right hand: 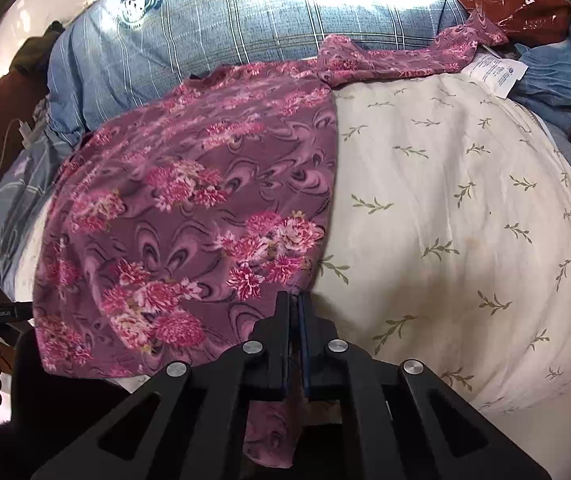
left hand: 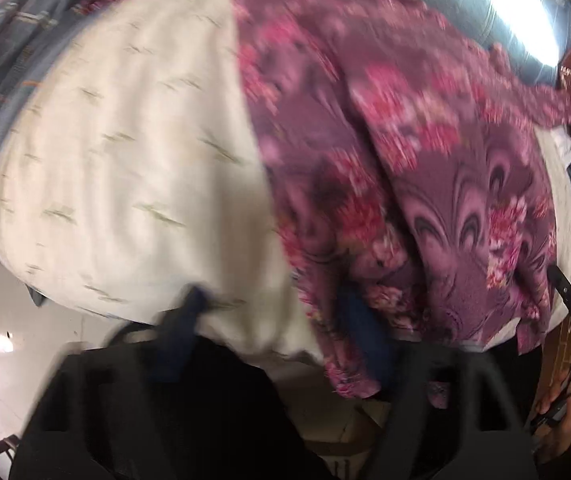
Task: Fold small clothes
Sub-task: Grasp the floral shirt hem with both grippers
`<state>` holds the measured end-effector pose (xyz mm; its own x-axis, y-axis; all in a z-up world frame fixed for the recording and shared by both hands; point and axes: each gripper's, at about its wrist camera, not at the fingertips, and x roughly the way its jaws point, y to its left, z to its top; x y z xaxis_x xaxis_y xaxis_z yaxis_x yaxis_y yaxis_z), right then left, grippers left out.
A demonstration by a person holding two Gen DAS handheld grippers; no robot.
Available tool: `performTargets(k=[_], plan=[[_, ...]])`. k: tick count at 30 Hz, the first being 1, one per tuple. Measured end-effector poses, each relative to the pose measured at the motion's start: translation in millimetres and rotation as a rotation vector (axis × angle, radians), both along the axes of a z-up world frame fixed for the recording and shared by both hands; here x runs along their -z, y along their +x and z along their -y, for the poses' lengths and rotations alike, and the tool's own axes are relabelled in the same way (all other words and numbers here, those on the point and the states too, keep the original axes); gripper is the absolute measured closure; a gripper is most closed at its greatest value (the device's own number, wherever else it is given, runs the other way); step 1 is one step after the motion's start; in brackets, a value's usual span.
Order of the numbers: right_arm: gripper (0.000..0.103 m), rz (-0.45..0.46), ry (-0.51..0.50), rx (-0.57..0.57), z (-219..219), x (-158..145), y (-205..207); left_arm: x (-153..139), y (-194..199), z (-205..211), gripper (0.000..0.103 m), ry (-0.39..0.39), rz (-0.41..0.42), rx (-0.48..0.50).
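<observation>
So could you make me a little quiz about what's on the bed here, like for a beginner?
1. True or false: the right gripper is shut on the hem of the purple floral garment.
2. What does the garment lie on? A) bare floor B) a cream quilt with a leaf-sprig print C) a wooden table
3. Fill in: behind the garment lies a blue ____ duvet.

Key
1. True: its fingers are pressed together with cloth between them.
2. B
3. plaid
</observation>
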<state>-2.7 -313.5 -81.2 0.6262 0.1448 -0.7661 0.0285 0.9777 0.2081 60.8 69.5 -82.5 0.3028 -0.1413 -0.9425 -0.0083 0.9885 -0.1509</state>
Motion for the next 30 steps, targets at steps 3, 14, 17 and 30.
performTargets(k=[3,14,17,30], plan=[[0.100,0.033,0.066,0.010,11.9,-12.2,-3.5,-5.9,-0.2,-28.4,0.102,-0.032,-0.004,-0.041],[0.101,0.066,0.145,0.129,64.0,-30.5,-4.7,-32.6,-7.0,-66.0,0.078,-0.172,0.006,-0.054],[0.101,0.047,0.152,0.126,59.1,-24.3,2.2,-20.1,-11.6,-23.4,0.045,-0.120,-0.017,0.023],[0.101,0.036,0.189,0.110,62.4,-17.8,0.9,-1.4,1.3,2.9,0.101,-0.233,-0.060,0.000]])
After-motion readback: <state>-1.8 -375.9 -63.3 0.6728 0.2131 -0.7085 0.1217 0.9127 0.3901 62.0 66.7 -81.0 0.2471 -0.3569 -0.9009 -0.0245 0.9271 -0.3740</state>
